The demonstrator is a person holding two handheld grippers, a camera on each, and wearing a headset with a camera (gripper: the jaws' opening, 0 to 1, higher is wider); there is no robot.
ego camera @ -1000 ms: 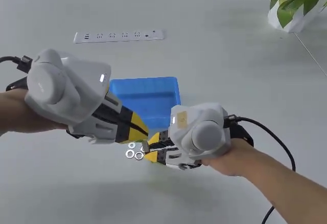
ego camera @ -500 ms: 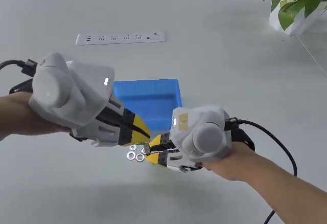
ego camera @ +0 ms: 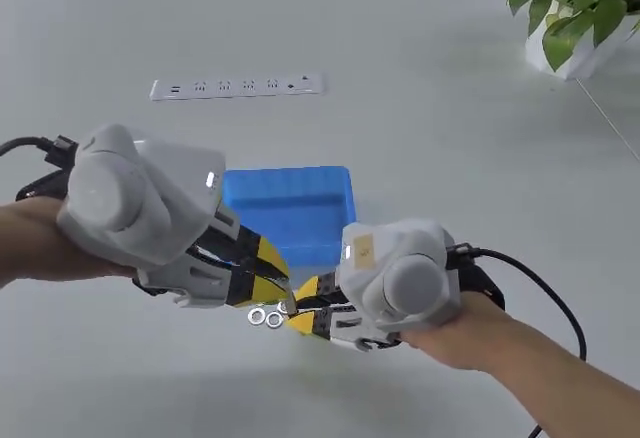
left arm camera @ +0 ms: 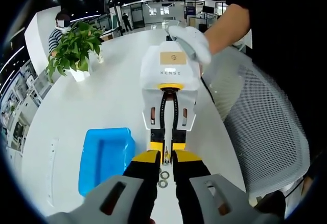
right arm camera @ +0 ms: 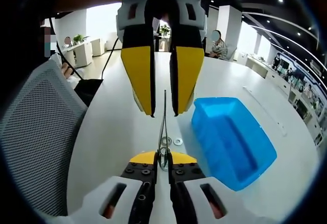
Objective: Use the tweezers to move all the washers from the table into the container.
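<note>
The right gripper (right arm camera: 163, 157) is clamped on one end of the tweezers (right arm camera: 164, 121). Their thin long axis runs straight out from its jaws toward the left gripper (right arm camera: 162, 114), which faces it head-on. The left gripper's 2 yellow jaws stand parted, 1 on each side of the tweezers' far end. Light shows on both sides of the metal, so I judge they are not yet squeezing it. I cannot tell from these views which end of the tweezers is the pointed one.

2 washers (right arm camera: 178, 141) lie flat on the white table (right arm camera: 117, 132) in the gap between the 2 grippers. They are nearer the right gripper's jaws than the left's. In the right gripper view, 1 washer sits right against the line of the tweezers and the other is just to its right. The tweezers lie along the table over them rather than pointing down at them.

The blue container (right arm camera: 232, 137) is close by on that same right-hand side and looks empty. In the head view it lies just beyond both grippers.

The coming move probably turns on tipping the tweezers' working end down onto the nearer washer.
</note>
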